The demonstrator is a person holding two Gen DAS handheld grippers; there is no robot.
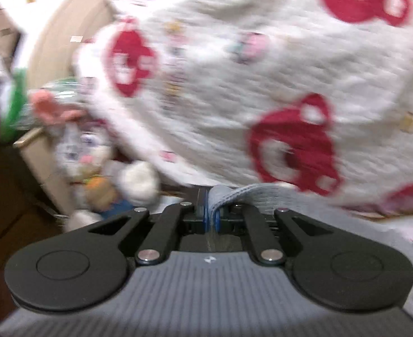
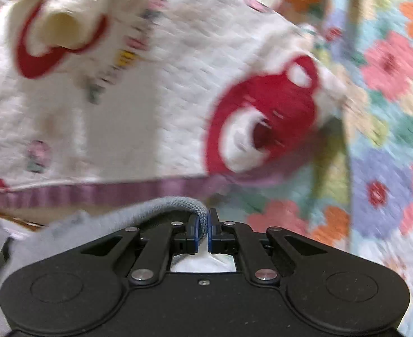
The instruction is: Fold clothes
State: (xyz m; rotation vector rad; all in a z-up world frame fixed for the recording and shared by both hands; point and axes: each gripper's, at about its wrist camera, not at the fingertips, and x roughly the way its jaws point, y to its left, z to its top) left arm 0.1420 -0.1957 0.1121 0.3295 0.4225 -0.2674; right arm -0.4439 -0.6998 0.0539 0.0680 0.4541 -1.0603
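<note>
A light grey garment [image 1: 262, 193] is pinched at its ribbed edge in my left gripper [image 1: 212, 213], which is shut on it. The same grey garment [image 2: 139, 213] shows in the right wrist view, its rolled hem clamped in my right gripper [image 2: 203, 224], also shut. The cloth runs off to the right of the left gripper and to the left of the right one. Both views are motion-blurred. The rest of the garment is out of sight.
A white quilt with red prints [image 1: 262, 84] fills the background, also in the right wrist view [image 2: 164, 84]. A flowered blanket [image 2: 389, 112] lies at right. A plush rabbit [image 1: 94, 163] and a cardboard box [image 1: 38, 151] stand at left.
</note>
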